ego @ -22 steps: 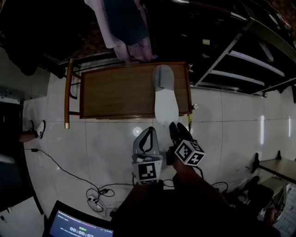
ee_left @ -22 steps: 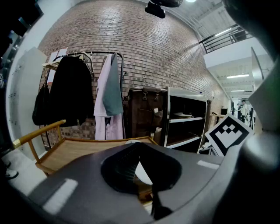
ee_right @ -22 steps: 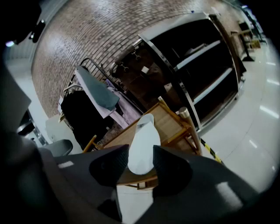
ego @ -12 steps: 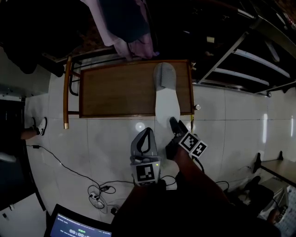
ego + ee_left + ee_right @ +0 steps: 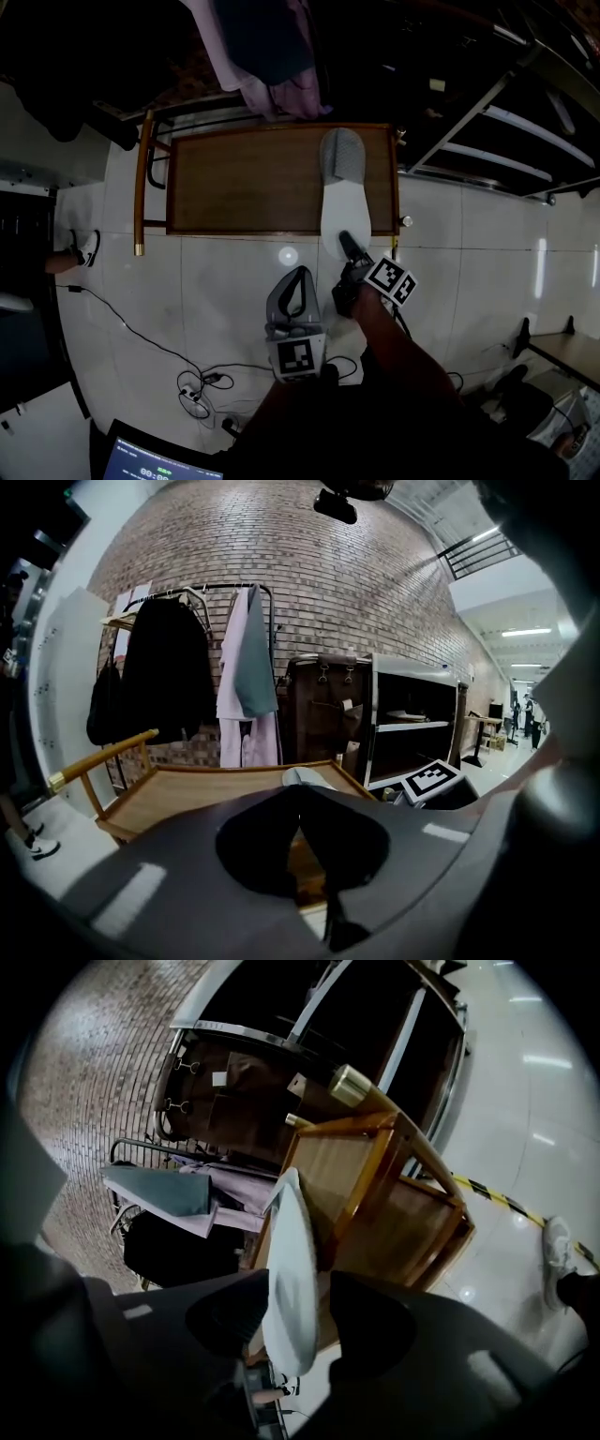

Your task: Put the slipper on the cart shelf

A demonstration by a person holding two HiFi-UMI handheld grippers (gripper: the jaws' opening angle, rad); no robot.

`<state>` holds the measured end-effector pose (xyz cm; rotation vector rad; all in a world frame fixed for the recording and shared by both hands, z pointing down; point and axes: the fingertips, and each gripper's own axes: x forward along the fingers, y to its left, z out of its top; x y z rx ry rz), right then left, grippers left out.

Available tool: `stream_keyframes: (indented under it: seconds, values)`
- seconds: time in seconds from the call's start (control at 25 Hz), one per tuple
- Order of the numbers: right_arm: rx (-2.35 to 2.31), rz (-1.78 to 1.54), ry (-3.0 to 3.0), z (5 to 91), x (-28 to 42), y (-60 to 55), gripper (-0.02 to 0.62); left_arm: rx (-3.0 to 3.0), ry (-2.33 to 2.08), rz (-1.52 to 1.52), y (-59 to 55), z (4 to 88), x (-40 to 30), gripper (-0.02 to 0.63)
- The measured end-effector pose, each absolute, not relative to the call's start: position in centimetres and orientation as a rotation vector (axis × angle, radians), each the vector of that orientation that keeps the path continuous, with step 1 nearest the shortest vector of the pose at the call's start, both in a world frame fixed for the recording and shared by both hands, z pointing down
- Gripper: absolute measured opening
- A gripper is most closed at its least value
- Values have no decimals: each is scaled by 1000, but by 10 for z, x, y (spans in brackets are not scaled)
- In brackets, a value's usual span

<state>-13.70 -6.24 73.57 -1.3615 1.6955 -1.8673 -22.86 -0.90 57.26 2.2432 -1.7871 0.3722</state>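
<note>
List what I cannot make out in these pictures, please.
- Slipper heel, head view: partly covered by the right gripper.
- Most of the slipper, left gripper view: hidden behind the left gripper; only its toe shows.
- Laptop screen, head view: cut off by the bottom edge, print too small to read.
- Hanging clothes, head view: cut off by the top edge.

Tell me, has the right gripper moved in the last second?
Yes: the right gripper has moved up the head view, toward the cart.
</note>
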Motion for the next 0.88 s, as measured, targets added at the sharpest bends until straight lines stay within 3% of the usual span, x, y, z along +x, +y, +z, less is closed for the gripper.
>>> stream_keyframes:
  seconds: [0.12,0.2,0.56,0.88]
  values:
    - [-1367,-1868,1719,735,-137,-61,112,2240,-1801,373,-7,571,-232,11]
    - [-1366,-1856,1742,732,-136,-60,84,2241,-1806,370,-5,570,-232,12]
    - [-1348,-1786,1802,708,-135,-54,57,2275,-1817,338,-2,555,-233,11]
    - [-1390,-1524,2011,641,-128,-48,55,2331,-1817,360,7,546,-248,11]
